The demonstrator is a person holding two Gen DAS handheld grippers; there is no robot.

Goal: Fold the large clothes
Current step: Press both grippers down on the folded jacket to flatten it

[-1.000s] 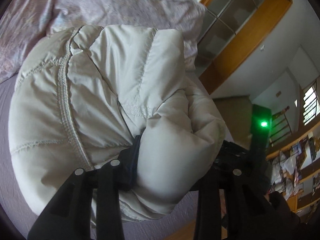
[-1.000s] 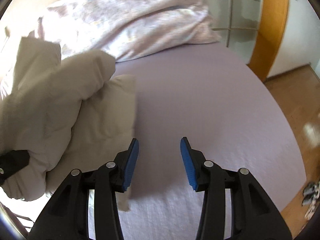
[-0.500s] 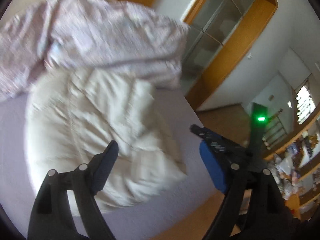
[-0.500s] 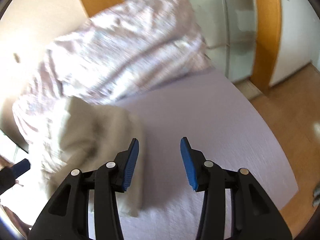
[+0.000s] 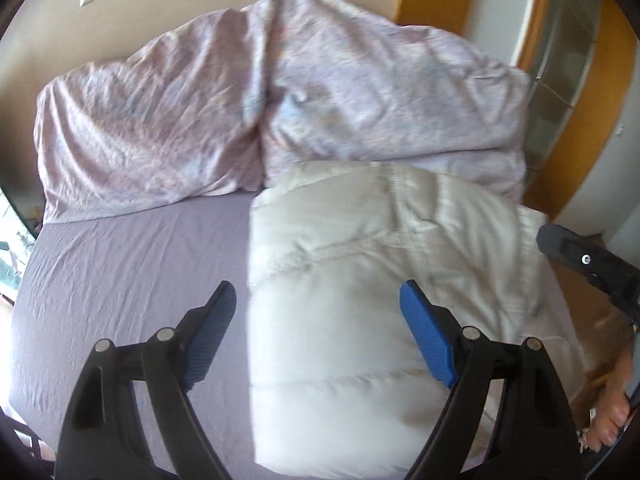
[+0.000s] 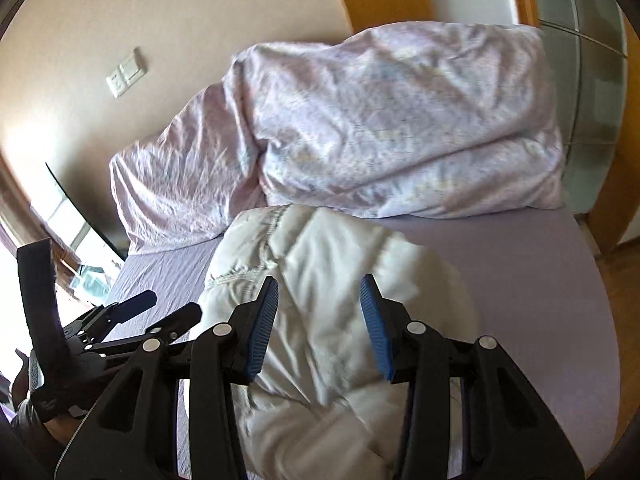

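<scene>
Quilted white jacket [image 5: 360, 304] is seen bundled on the bed [image 5: 120, 272], against the duvet [image 5: 280, 92]. Left hand-held gripper [image 5: 318, 308] and right hand-held gripper [image 6: 318, 308] are both released, empty, above it. Judged: fold laid; smoothing or regrasping required next.

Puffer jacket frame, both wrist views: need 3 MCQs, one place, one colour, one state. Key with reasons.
1. Where does the puffer jacket lie?
A. On the floor
B. On the bed sheet, its far edge against the duvet
C. Draped over a chair

2. What colour is the bed sheet?
A. Dark green
B. Red
C. Pale lilac

3. How do the jaws of the left gripper and right gripper stand?
A. Both open, holding nothing
B. Both shut on the jacket
C. Left shut, right open

Key:
1 B, the jacket rests on the sheet and meets the crumpled duvet behind it.
2 C, the bare sheet reads pale lilac in both views.
3 A, each view shows a wide gap between blue pads, with the jacket lying beyond them.
</scene>
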